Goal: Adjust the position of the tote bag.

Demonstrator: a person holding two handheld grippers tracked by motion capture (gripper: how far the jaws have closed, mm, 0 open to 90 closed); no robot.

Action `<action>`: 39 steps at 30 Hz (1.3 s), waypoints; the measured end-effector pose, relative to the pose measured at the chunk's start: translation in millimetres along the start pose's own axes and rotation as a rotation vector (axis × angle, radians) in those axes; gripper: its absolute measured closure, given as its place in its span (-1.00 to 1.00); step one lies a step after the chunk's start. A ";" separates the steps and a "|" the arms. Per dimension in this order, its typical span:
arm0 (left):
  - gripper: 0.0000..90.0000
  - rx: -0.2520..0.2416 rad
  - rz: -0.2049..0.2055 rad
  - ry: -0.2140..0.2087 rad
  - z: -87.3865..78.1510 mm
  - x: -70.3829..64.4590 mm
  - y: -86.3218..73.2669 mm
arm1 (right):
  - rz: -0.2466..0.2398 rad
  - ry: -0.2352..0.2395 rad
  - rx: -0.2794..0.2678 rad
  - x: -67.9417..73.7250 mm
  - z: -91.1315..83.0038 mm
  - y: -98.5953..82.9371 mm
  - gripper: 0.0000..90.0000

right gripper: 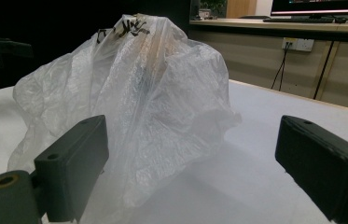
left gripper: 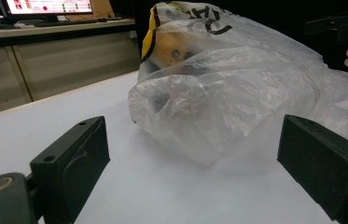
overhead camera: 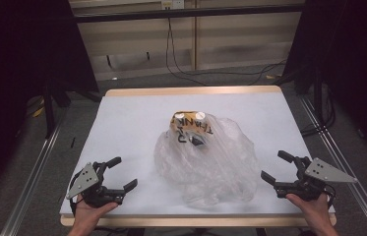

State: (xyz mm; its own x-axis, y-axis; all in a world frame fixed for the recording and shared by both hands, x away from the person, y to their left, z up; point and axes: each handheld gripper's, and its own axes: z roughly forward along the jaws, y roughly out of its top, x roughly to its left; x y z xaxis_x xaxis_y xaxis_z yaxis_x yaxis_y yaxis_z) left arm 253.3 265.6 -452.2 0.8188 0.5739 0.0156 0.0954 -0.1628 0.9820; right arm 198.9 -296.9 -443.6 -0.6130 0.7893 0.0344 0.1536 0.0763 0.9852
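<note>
the clear plastic bag [overhead camera: 209, 160] sits crumpled near the middle of the white bench [overhead camera: 122, 123], with black lettering and a yellow patch showing on its far upper part, and something dark inside that is too blurred to name. the left hand-held gripper [overhead camera: 120, 174] rests at the near left corner, jaws spread wide and empty, well apart from the bag. the right hand-held gripper [overhead camera: 275, 168] rests at the near right edge, jaws also spread and empty, near the bag's side.
</note>
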 end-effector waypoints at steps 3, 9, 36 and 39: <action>-0.78 -0.002 -0.015 -0.006 1.0 0.1 0.0 | 0.011 -0.002 0.007 0.8 -0.1 0.5 -0.79; -0.72 0.018 -0.023 -0.031 2.5 0.2 1.0 | 0.002 0.023 0.026 3.2 0.7 2.0 -0.70; -0.15 0.022 0.034 -0.243 15.8 -37.5 20.3 | 0.031 0.213 0.148 24.3 2.5 14.9 0.12; -0.09 0.000 0.048 -0.258 16.2 -44.4 27.1 | 0.043 0.234 0.164 26.7 5.4 16.0 0.23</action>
State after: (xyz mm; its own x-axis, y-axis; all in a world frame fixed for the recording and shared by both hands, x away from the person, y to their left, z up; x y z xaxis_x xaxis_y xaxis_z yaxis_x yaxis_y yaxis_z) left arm 228.7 222.6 -429.3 0.9398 0.3413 0.0139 0.0528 -0.1855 0.9812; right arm 189.2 -271.3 -427.8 -0.7626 0.6333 0.1321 0.2950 0.1587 0.9422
